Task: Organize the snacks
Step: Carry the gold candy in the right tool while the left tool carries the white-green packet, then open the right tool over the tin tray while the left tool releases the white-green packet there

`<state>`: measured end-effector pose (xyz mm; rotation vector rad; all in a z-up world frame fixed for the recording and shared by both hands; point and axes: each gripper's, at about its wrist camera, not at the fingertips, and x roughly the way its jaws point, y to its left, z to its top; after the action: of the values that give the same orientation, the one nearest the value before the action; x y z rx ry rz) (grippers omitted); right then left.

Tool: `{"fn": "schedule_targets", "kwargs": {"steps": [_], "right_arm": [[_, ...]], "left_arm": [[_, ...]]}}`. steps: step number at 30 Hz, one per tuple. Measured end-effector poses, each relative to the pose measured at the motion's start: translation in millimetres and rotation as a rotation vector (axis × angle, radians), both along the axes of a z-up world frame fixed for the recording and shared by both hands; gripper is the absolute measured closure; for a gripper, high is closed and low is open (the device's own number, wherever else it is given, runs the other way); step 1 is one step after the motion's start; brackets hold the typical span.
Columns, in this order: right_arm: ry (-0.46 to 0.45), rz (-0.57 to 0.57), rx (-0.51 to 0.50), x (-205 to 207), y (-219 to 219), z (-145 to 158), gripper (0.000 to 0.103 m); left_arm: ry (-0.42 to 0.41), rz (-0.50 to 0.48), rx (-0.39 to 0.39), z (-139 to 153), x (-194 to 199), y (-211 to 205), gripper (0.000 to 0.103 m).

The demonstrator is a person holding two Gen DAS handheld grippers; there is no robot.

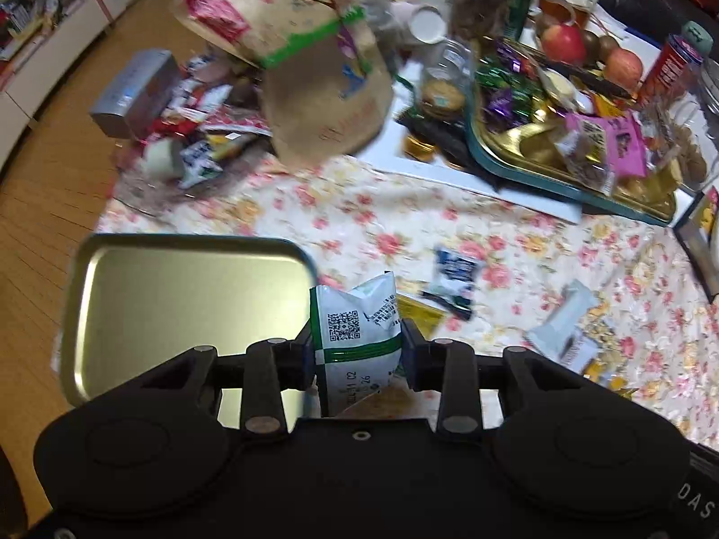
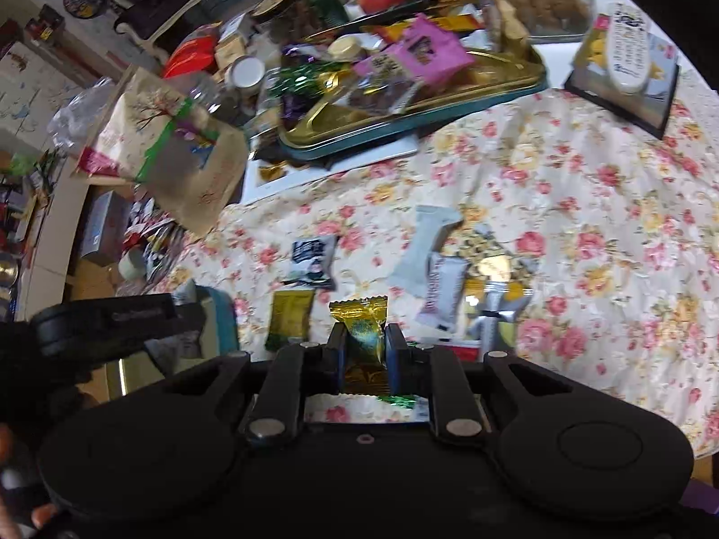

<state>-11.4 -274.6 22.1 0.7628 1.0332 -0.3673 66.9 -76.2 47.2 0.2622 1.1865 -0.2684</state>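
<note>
My left gripper [image 1: 357,350] is shut on a white and green snack packet [image 1: 355,337] and holds it above the table, just right of an empty gold tin tray [image 1: 179,305]. My right gripper [image 2: 364,346] is shut on a gold-wrapped candy [image 2: 361,332] above the floral tablecloth [image 2: 561,188]. Several loose snacks lie on the cloth: a dark blue packet [image 2: 312,260], an olive-gold packet [image 2: 290,316], a white wrapper [image 2: 424,247] and a silver bar [image 2: 442,292]. The left gripper body [image 2: 112,319] shows at the left of the right wrist view.
A teal-rimmed gold tray [image 1: 561,166] heaped with sweets stands at the back. A brown paper bag [image 1: 314,58], jars, apples [image 1: 564,42], a green can and a pile of snacks crowd the far side. A remote on a book [image 2: 624,49] lies at the right. The table edge and wood floor are left.
</note>
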Motion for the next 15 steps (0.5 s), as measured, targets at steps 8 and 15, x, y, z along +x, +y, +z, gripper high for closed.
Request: {"fn": "schedule_targets", "kwargs": {"steps": [8, 15], "right_arm": [[0.025, 0.12, -0.019, 29, 40, -13, 0.084], [0.052, 0.221, -0.019, 59, 82, -23, 0.084]], "left_arm": [[-0.019, 0.106, 0.078, -2, 35, 52, 0.059], [0.049, 0.181, 0.061, -10, 57, 78, 0.058]]}}
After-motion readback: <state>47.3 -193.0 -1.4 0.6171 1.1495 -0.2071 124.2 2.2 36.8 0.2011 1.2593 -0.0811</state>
